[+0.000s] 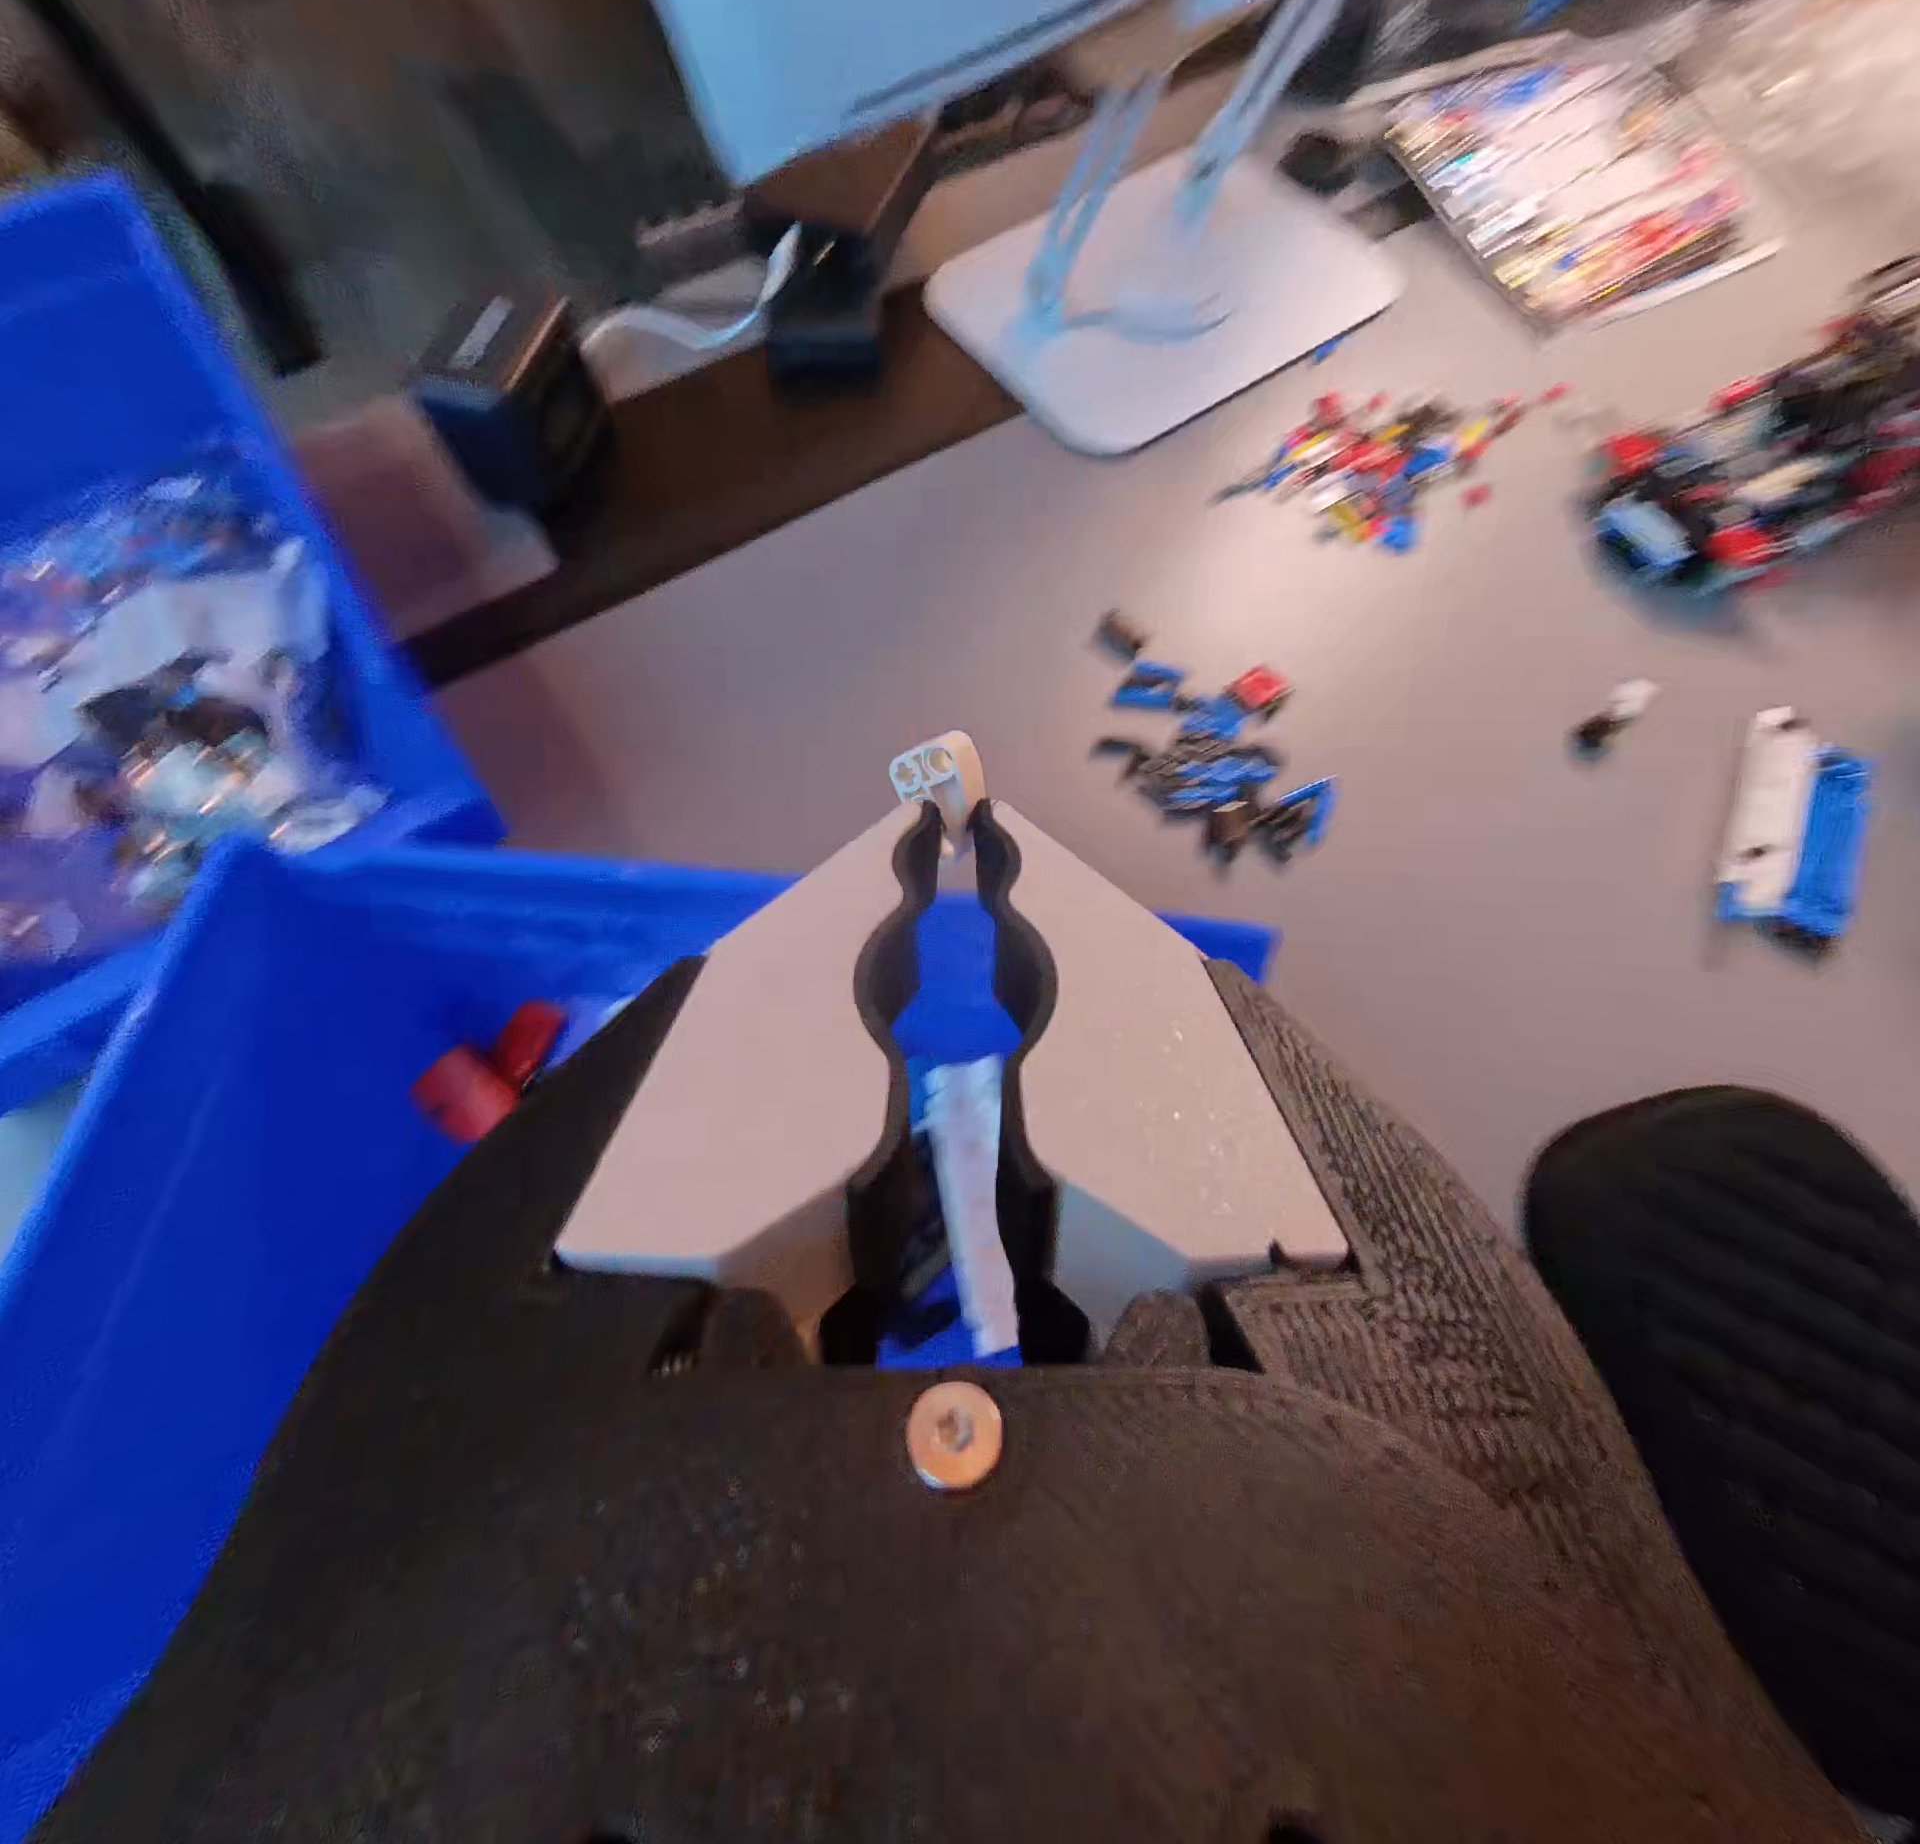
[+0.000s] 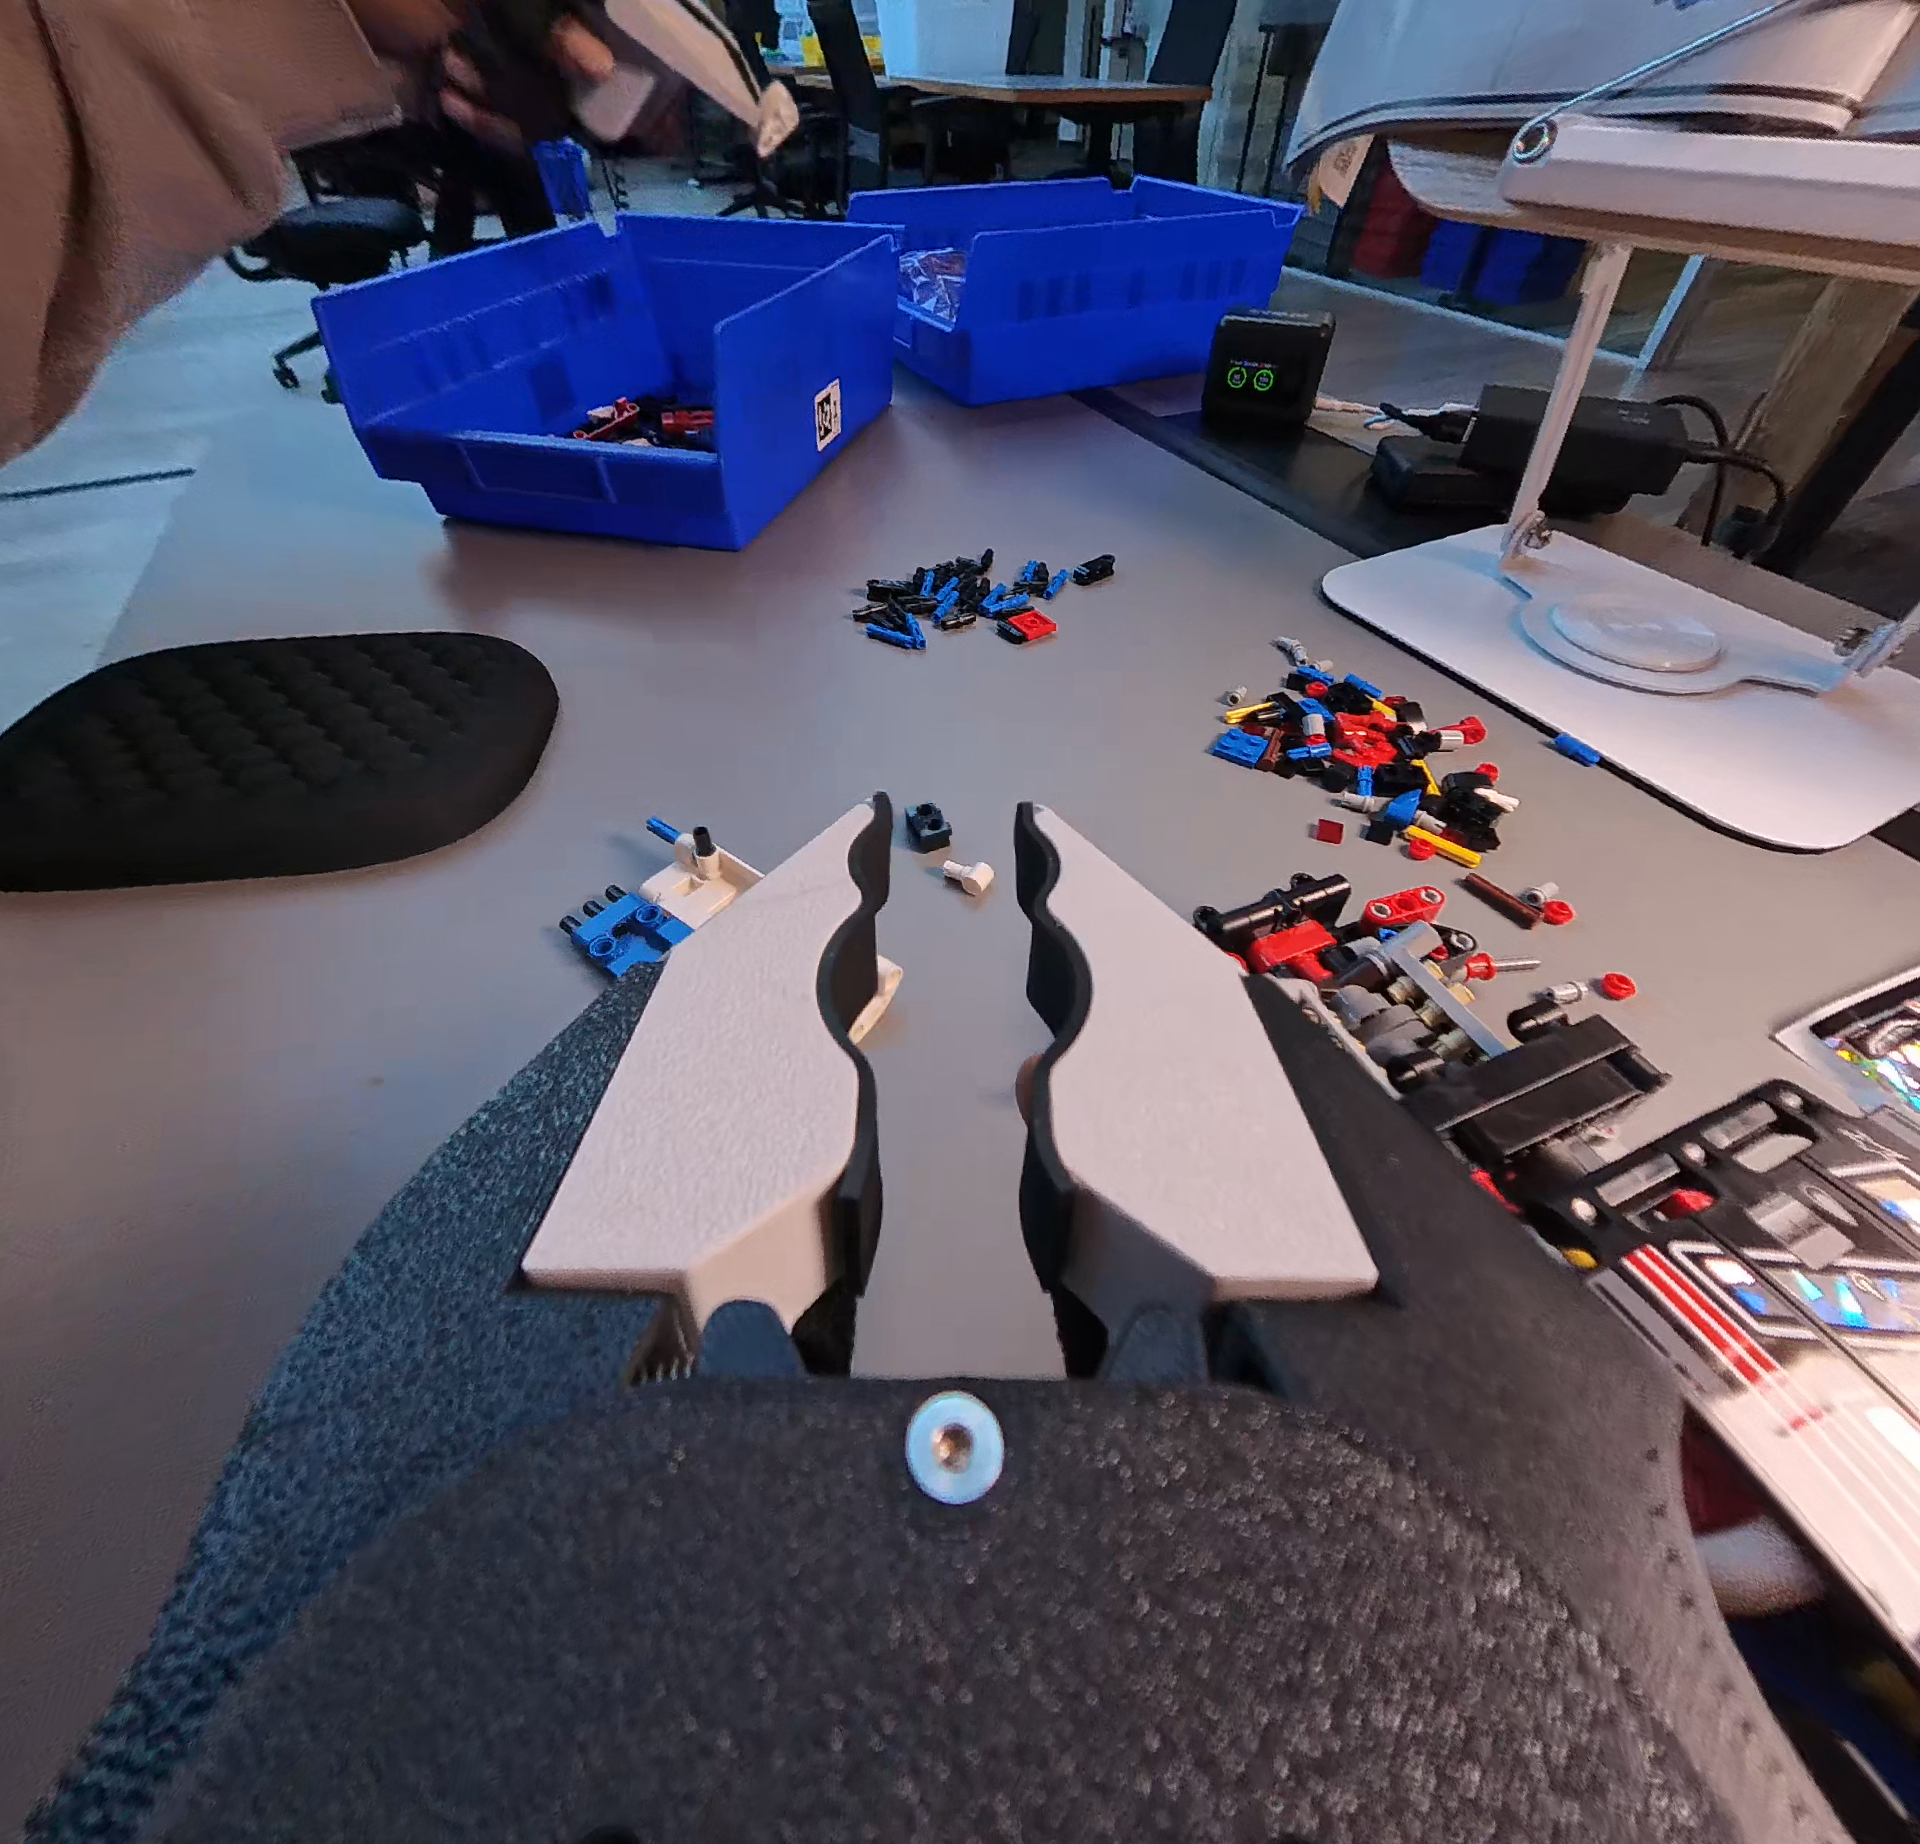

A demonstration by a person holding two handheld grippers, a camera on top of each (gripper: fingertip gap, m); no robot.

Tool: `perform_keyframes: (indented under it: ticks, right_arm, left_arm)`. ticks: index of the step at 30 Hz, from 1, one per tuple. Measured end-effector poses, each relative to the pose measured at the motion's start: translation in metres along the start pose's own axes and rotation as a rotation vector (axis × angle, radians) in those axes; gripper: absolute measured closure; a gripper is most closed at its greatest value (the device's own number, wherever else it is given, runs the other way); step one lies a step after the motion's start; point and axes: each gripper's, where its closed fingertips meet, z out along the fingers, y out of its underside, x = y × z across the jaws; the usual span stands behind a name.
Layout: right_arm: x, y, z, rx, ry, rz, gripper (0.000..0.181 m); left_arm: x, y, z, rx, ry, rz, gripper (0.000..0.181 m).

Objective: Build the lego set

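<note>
My left gripper [image 1: 948, 807] is shut on a small light-grey lego piece [image 1: 935, 771] and holds it in the air above a blue bin [image 1: 312, 963]. It also shows high at the top left of the right wrist view [image 2: 774, 116], held by a hand. My right gripper [image 2: 954, 823] is open and empty, low over the grey table [image 2: 727, 714]. A small black piece [image 2: 928, 824] and a white pin [image 2: 968, 875] lie just past its fingertips. A white-and-blue assembly [image 2: 665, 901] lies left of it, a partly built model [image 2: 1455, 1015] to its right.
Two blue bins [image 2: 623, 381] stand at the back of the table, one with loose pieces. Piles of black and blue pins [image 2: 966, 599] and mixed pieces [image 2: 1361, 755] lie ahead. A black pad [image 2: 260, 745] lies left, a white stand base [image 2: 1621, 672] and an instruction booklet [image 2: 1818, 1327] right. The grippers' ends are close to 40 centimetres from one another. My right gripper is the nearer one to the white stand base [image 2: 1621, 672]: about 30 centimetres, against 45 centimetres. Seen from the left wrist view [image 1: 1218, 297] as well.
</note>
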Motion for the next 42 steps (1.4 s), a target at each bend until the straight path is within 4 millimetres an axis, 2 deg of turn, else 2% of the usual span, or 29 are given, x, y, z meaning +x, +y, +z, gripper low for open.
perform_keyframes:
  ticks: [3, 5, 7, 10, 13, 15, 19, 21, 23, 24, 33, 38, 42]
  right_arm:
    - [-0.009, -0.005, 0.002, 0.021, -0.017, -0.043, 0.159]
    - [-0.017, -0.008, 0.003, 0.039, -0.036, -0.072, 0.158]
    - [-0.025, -0.010, 0.003, 0.054, -0.053, -0.117, 0.156]
    - [-0.035, -0.011, 0.002, 0.078, -0.079, -0.220, 0.151]
    - [-0.043, -0.010, 0.000, 0.084, -0.085, -0.346, 0.144]
    - [-0.047, -0.010, -0.001, 0.084, -0.077, -0.426, 0.139]
    - [-0.058, -0.013, 0.000, 0.101, -0.092, -0.499, 0.138]
    - [-0.065, -0.009, 0.001, 0.089, -0.119, -0.529, 0.146]
    - [-0.068, -0.008, 0.001, 0.087, -0.118, -0.553, 0.164]
    - [-0.069, -0.008, 0.001, 0.091, -0.121, -0.560, 0.170]
    - [-0.061, -0.014, 0.004, 0.112, -0.113, -0.429, 0.173]
    - [-0.057, -0.019, 0.007, 0.129, -0.125, -0.308, 0.173]
    - [-0.055, -0.018, 0.007, 0.128, -0.128, -0.280, 0.173]
  left_arm:
    - [0.102, -0.037, 0.008, 0.187, 0.279, 0.004, 0.177]
    - [0.171, -0.045, 0.023, 0.262, 0.495, -0.028, 0.178]
    - [0.233, -0.042, 0.044, 0.281, 0.709, -0.078, 0.178]
    - [0.300, -0.027, 0.083, 0.221, 0.969, -0.183, 0.177]
    - [0.340, -0.014, 0.108, 0.135, 1.144, -0.263, 0.177]
    - [0.352, -0.008, 0.112, 0.088, 1.206, -0.294, 0.177]
    - [0.362, 0.006, 0.112, 0.033, 1.265, -0.360, 0.178]
    - [0.367, 0.015, 0.114, -0.004, 1.269, -0.371, 0.178]
    - [0.369, 0.021, 0.114, -0.029, 1.269, -0.368, 0.177]
    - [0.369, 0.021, 0.114, -0.031, 1.273, -0.378, 0.178]
    - [0.361, 0.013, 0.116, 0.007, 1.278, -0.494, 0.178]
    - [0.356, 0.006, 0.116, 0.053, 1.261, -0.515, 0.179]
    - [0.355, 0.006, 0.117, 0.063, 1.245, -0.513, 0.180]
